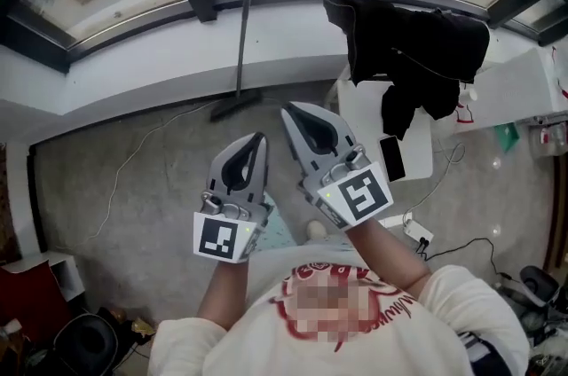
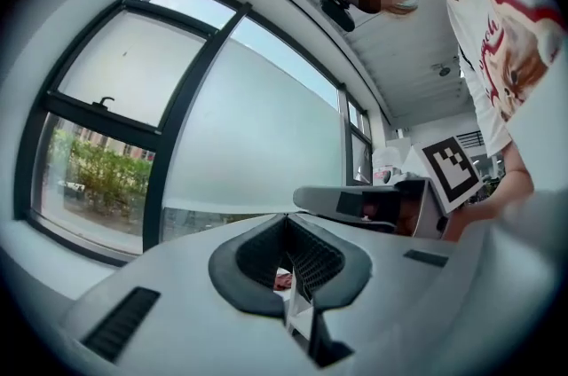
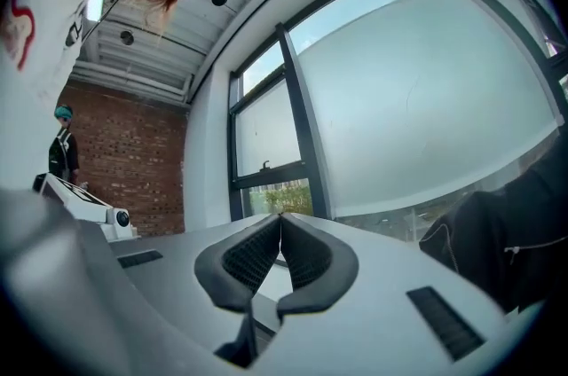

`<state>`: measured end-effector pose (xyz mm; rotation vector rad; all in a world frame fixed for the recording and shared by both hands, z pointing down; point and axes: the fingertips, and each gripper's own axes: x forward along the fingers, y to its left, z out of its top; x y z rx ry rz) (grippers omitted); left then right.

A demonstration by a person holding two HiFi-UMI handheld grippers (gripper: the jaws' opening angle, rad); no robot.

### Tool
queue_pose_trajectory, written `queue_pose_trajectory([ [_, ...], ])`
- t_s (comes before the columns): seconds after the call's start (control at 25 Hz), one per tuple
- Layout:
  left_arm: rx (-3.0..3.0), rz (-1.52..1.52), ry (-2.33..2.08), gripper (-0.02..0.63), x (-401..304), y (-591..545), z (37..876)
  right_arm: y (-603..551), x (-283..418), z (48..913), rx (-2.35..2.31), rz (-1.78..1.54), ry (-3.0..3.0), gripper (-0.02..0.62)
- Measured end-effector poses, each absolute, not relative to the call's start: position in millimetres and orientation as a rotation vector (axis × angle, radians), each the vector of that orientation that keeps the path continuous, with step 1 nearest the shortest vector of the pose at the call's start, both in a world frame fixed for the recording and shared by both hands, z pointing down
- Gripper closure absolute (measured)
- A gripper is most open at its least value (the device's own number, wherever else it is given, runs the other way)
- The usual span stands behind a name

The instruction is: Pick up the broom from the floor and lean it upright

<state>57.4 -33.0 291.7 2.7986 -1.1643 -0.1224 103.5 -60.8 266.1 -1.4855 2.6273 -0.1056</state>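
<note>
The broom [image 1: 241,46] stands upright against the white wall under the window, its dark handle rising to the sill and its dark head [image 1: 234,107] on the grey floor. Both grippers are held up in front of the person, well short of the broom and apart from it. In the head view my left gripper [image 1: 258,138] is shut and empty, and my right gripper [image 1: 289,111] beside it is shut and empty too. In the left gripper view my left gripper [image 2: 286,220] faces the window, and the right gripper's marker cube [image 2: 453,170] shows to the side. My right gripper [image 3: 280,217] also faces window glass.
A white table [image 1: 417,154] at the right carries a black garment [image 1: 410,55] and a phone [image 1: 392,157]. A power strip [image 1: 417,231] and cables lie on the floor. A thin cord [image 1: 133,161] trails across the floor at the left. A red box [image 1: 27,290] sits at the lower left.
</note>
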Motion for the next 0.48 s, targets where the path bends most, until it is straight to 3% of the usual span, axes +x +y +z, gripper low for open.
queue_pose_trajectory([
  [0.48,2.830,-0.071,-1.356,0.584,98.7,127.4,222.5,88.6,149.0,224.9,-1.291,-0.187,2.676,0.571],
])
